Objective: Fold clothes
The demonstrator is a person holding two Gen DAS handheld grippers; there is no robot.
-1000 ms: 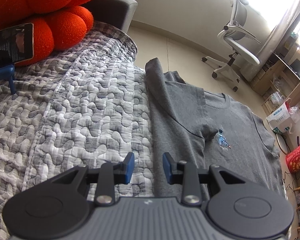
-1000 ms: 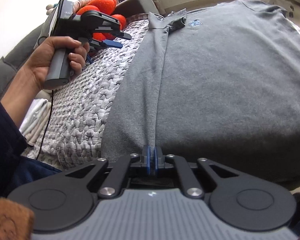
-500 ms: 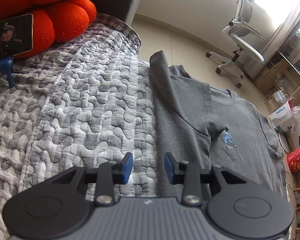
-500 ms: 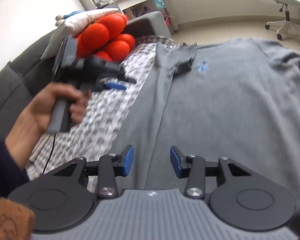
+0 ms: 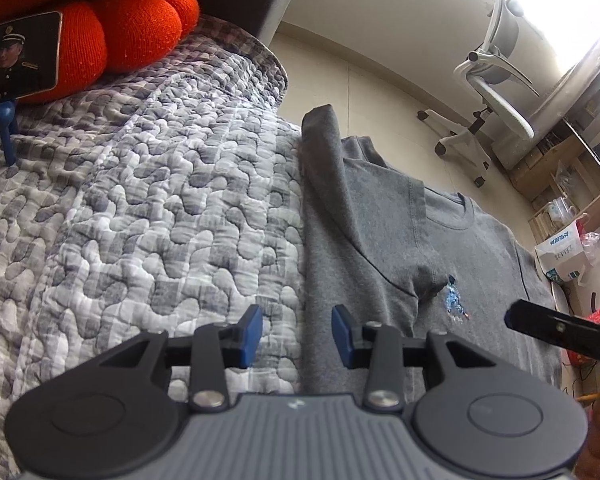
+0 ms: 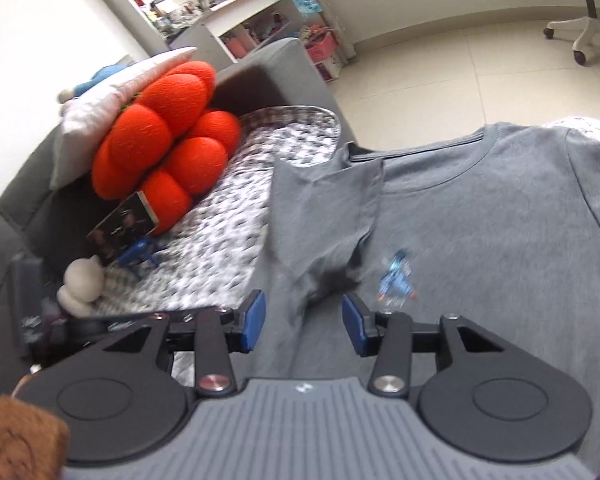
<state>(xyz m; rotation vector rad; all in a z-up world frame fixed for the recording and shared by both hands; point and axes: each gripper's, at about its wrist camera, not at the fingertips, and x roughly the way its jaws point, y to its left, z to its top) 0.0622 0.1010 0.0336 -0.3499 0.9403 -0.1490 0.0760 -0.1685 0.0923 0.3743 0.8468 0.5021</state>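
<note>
A grey T-shirt point(image 5: 380, 248) with a small blue chest print lies flat on a grey quilted sofa cover point(image 5: 140, 200). Its left side and sleeve are folded in over the body. My left gripper point(image 5: 297, 334) is open and empty, hovering above the shirt's folded left edge. My right gripper point(image 6: 303, 322) is open and empty, above the folded sleeve point(image 6: 324, 208) near the blue print point(image 6: 396, 276). One right fingertip point(image 5: 540, 326) shows in the left wrist view at the right edge.
An orange knotted cushion point(image 6: 168, 148) and a phone on a blue stand point(image 5: 16, 60) sit at the sofa's back. A white office chair point(image 5: 496, 80) stands on the floor beyond. Shelves point(image 6: 252, 12) and a desk line the walls.
My right gripper opened and let go of the shirt's bottom fold, then moved forward up the shirt toward the sleeve. My left gripper stayed open and drifted slightly forward.
</note>
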